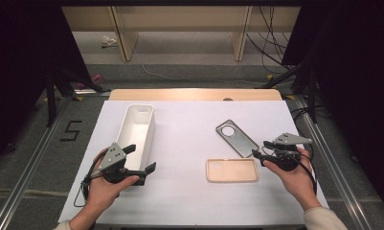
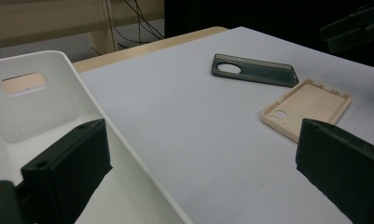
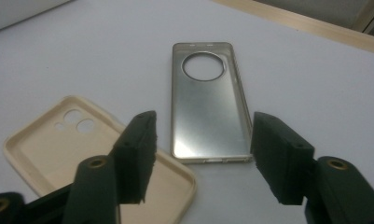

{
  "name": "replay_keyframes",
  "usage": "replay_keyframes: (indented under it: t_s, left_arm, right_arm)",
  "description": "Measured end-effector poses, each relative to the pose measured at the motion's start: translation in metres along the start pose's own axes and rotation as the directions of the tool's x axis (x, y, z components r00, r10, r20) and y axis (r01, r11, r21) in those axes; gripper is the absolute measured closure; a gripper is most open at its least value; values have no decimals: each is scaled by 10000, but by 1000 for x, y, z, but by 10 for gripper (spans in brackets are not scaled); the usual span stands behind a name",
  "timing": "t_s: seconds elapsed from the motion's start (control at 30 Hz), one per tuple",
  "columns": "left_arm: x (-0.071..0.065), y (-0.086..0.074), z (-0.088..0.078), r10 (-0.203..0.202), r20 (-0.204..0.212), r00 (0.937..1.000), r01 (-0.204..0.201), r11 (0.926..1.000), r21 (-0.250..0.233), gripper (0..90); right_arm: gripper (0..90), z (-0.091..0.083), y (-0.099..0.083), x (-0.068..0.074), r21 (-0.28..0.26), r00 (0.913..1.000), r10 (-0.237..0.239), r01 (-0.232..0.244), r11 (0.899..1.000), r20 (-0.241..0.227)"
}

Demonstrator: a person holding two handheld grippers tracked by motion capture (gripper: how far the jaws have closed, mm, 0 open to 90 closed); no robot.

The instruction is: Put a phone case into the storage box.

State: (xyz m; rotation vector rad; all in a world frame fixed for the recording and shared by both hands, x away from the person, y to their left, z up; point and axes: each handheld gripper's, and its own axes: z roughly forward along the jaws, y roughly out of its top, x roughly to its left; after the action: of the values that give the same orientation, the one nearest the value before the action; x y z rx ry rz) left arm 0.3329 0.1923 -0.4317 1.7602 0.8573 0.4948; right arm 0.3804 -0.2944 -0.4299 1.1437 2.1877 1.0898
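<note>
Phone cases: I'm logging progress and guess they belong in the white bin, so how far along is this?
Nothing looks done: the white bin holds nothing. The grey case and beige case both lie on the table. In hand: the open right gripper is lined up on the grey case; the left gripper is open at the bin. Both cases remain.

Glossy metallic grey phone case [image 3: 208, 105], matt beige rubbery case [image 3: 58, 144], smooth white plastic bin [image 1: 138, 129]
</note>
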Motion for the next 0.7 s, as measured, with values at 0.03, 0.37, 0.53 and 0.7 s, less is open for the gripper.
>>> replay_keyframes:
  t_s: [0.03, 0.37, 0.53, 0.7]
  left_arm:
    - [0, 0, 0, 0, 0, 10000, 0, 10000, 0, 30]
    - [0, -1, 1, 98, 27, 9999, -98, 9998, 192, 37]
    - [1, -1, 2, 192, 13, 9998, -193, 9993, 315, 44]
    - [1, -2, 2, 265, -14, 9996, -265, 9990, 361, 46]
  right_arm:
    - [466, 0, 0, 0, 0, 10000, 0, 0, 10000, 0]
    - [685, 22, 19, -2, 101, 9988, -321, 324, 9994, -367]
    - [826, 45, 34, 1, 482, 9971, -557, 582, 9971, -519]
    - [886, 61, 45, 3, 729, 9955, -807, 842, 9938, -505]
